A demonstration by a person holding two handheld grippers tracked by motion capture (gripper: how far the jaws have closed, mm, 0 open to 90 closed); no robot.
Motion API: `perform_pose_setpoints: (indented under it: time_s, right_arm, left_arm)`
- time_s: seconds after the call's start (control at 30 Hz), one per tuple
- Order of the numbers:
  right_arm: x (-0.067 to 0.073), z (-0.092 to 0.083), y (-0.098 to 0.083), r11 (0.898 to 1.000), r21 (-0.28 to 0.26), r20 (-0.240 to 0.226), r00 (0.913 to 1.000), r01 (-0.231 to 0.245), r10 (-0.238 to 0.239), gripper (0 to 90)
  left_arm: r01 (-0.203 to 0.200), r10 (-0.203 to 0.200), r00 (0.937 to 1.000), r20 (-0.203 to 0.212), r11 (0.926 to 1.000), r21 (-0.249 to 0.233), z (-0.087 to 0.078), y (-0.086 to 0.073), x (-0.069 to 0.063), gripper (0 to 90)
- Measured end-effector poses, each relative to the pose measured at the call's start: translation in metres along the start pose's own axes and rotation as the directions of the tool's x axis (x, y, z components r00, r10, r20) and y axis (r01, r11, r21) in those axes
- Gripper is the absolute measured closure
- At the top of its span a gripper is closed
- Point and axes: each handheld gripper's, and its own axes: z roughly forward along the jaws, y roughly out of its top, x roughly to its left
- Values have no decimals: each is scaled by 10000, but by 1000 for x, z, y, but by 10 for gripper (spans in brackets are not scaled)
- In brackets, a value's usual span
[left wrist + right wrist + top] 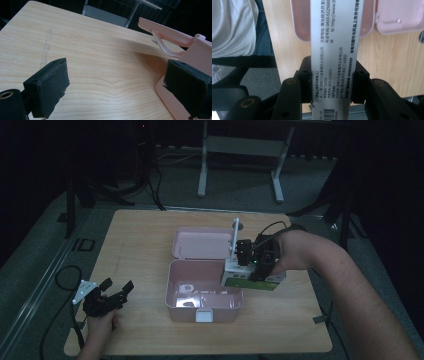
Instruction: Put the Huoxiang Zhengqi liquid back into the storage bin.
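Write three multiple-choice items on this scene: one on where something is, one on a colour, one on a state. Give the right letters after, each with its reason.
1. Where is the right gripper?
A. Over the right edge of the open case
B. On the floor
C. At the table's far left corner

2. What colour is the case?
A. Blue
B. Pink
C. Black

3. What state is the left gripper in?
A. Shut on the case's lid
B. Shut on a cable
C. Open, holding nothing

Answers:
1 A: the high view shows it at the case's right edge, holding the printed carton there.
2 B: tray and lid both look pale pink in the high view.
3 C: in the left gripper view its fingers stand wide apart with bare table between them.
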Motion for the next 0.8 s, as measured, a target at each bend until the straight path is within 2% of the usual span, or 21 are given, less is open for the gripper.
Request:
perform_pose_setpoints:
  time_s: [0.2, 0.37, 0.57, 0.8]
  right_arm:
    - [2, -2, 22, 9999, 93, 188, 9998, 118, -120, 618]
    - [4, 1, 35, 9996, 81, 162, 9995, 256, -257, 618]
    - [10, 9, 50, 9987, -12, -7, 9987, 510, -510, 618]
    - [11, 20, 61, 9974, -22, 22, 9974, 720, -720, 617]
  left_arm:
    - [-23, 23, 10000, -3, 10000, -4, 0, 0, 1, 62]
    - [-50, 50, 10000, -7, 10000, -15, 0, 0, 0, 62]
    - [-42, 42, 10000, -5, 10000, -9, 0, 0, 0, 62]
    - [-65, 65, 10000, -31, 10000, -8, -1, 1, 1, 62]
